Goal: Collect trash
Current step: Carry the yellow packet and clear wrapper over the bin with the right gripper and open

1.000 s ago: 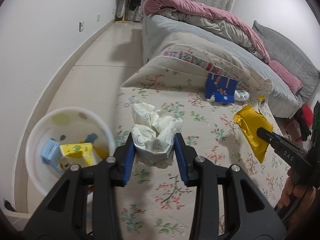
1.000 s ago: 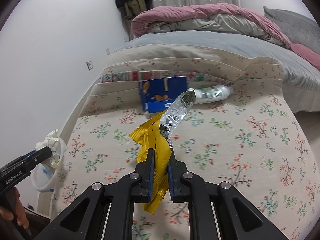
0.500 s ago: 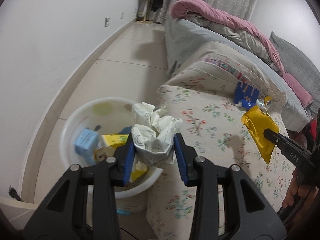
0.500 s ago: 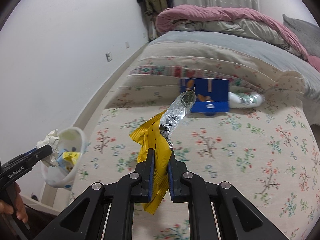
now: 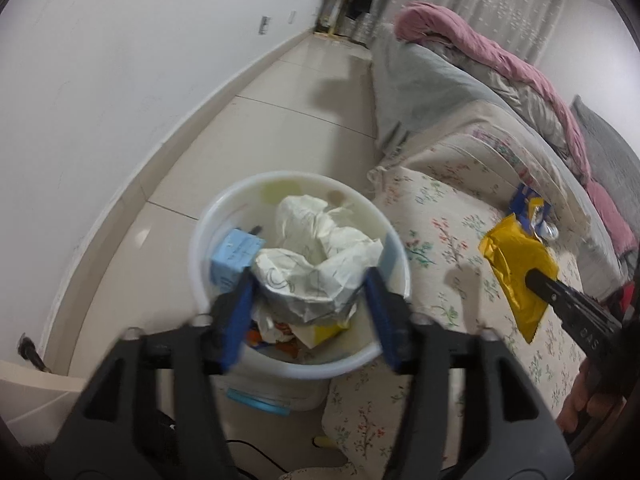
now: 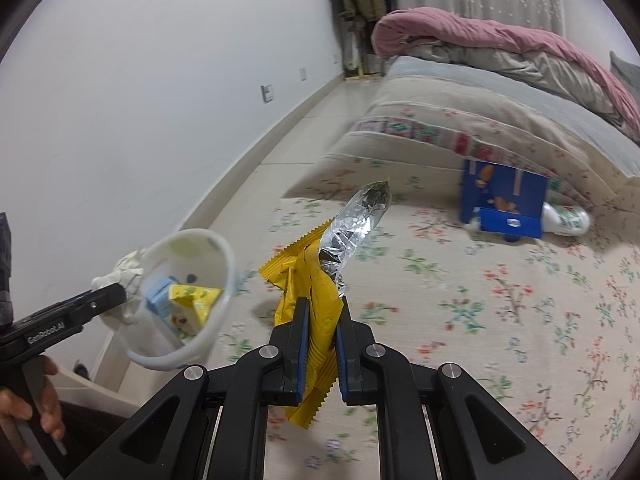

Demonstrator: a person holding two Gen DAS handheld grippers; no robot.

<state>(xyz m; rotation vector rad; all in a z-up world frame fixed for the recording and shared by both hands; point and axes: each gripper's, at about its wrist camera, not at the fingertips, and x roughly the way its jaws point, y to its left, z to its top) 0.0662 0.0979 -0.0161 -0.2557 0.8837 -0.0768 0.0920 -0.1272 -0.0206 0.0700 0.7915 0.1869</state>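
The crumpled white paper wad (image 5: 316, 256) sits between the blue pads of the left claw (image 5: 310, 304), directly above the open mouth of the white bin (image 5: 394, 248); the pads look spread a little wider than the wad, and whether they are touching it I cannot tell, since the fingers are blurred; in the right wrist view only a bit of the wad (image 6: 128, 268) shows past the bin's far rim. Inside the bin (image 6: 224, 300) lie a light blue carton (image 5: 234, 258), a yellow carton (image 6: 192, 302) and other scraps lower down; the bin stands on the tiled floor (image 5: 288, 120) just beside the corner of the bed (image 5: 440, 216), whose cover is floral.

The right claw (image 6: 322, 340) is pressed together on a yellow snack wrapper (image 6: 310, 292), pinching it near its middle; the wrapper's silver foil inside (image 6: 356, 224) sticks up and away from the claw; the wrapper is held above the bed, to the right of the bin. From the left wrist view the same wrapper (image 5: 516, 264) hangs from the tip of the right claw (image 5: 532, 278).

Farther back on the bed (image 6: 480, 300) a blue box (image 6: 502, 204) stands open against a folded quilt, and a white and green bottle (image 6: 568, 220) lies on its side touching the box's right edge; a pink blanket (image 6: 480, 36) is heaped beyond.
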